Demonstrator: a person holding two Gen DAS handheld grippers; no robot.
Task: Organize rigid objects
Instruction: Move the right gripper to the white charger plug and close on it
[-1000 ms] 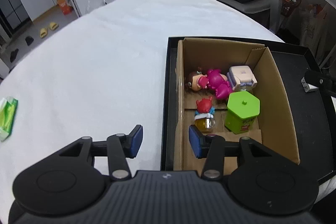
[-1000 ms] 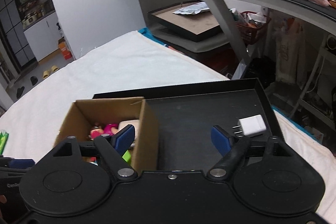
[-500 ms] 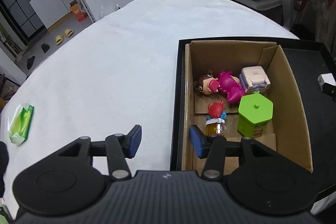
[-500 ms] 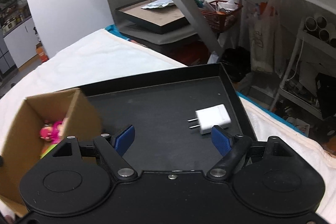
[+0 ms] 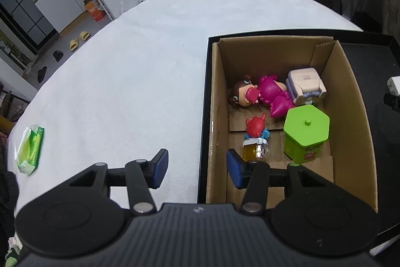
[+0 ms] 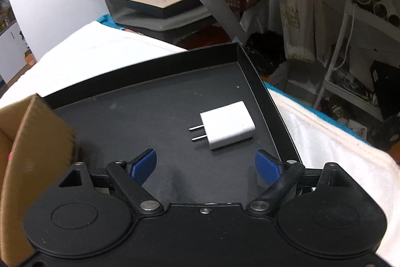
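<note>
A white plug charger point(image 6: 226, 124) lies on the black tray point(image 6: 150, 101), prongs pointing left. My right gripper point(image 6: 205, 167) is open and empty, just short of the charger. A cardboard box point(image 5: 350, 96) stands in the tray and holds a green hexagonal tin point(image 5: 306, 133), a pink figure point(image 5: 272, 96), a small red figure on a yellow jar point(image 5: 256, 139) and a pale toy point(image 5: 305, 85). My left gripper point(image 5: 197, 169) is open and empty, straddling the box's left wall from above. The charger's edge also shows in the left wrist view point(image 5: 394, 85).
The tray sits on a table under a white cloth point(image 5: 125, 71). A green packet point(image 5: 30, 149) lies at the cloth's left edge. The box corner point(image 6: 32, 131) is left of my right gripper. Shelves and clutter stand beyond the table's right edge.
My right gripper has swung right and moved closer to the charger, which now lies between the fingers' line. My left gripper has drawn slightly back and left over the box wall.
</note>
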